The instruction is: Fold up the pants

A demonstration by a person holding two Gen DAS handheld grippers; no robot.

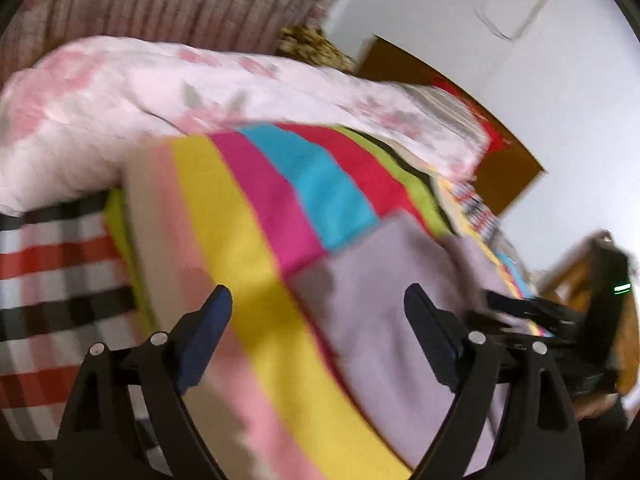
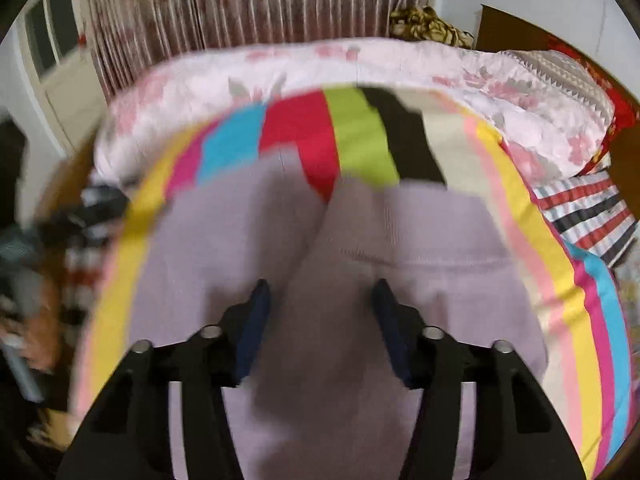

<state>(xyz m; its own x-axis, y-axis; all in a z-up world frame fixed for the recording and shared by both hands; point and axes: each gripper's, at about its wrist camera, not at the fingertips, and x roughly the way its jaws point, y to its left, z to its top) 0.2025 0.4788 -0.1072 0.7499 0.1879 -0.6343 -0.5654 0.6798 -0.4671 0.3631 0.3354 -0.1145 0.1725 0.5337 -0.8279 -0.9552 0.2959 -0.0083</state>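
Lilac pants [image 2: 248, 240] lie spread flat on a bed covered by a rainbow-striped blanket [image 2: 296, 128], the two legs pointing away. My right gripper [image 2: 322, 292] is open and empty, hovering over the pants near the crotch seam. In the left wrist view the pants [image 1: 380, 300] lie right of centre. My left gripper [image 1: 318, 298] is open and empty above the pants' left edge and the blanket's yellow stripe [image 1: 224, 216]. The right gripper [image 1: 560, 320] shows at the right of that view. Both views are motion-blurred.
A pink floral duvet [image 2: 360, 68] is bunched along the far side of the bed. A red, black and white striped cloth [image 1: 52, 272] lies at the left. A wooden headboard [image 1: 508, 176] stands by the white wall, with a curtain [image 2: 256, 4] behind.
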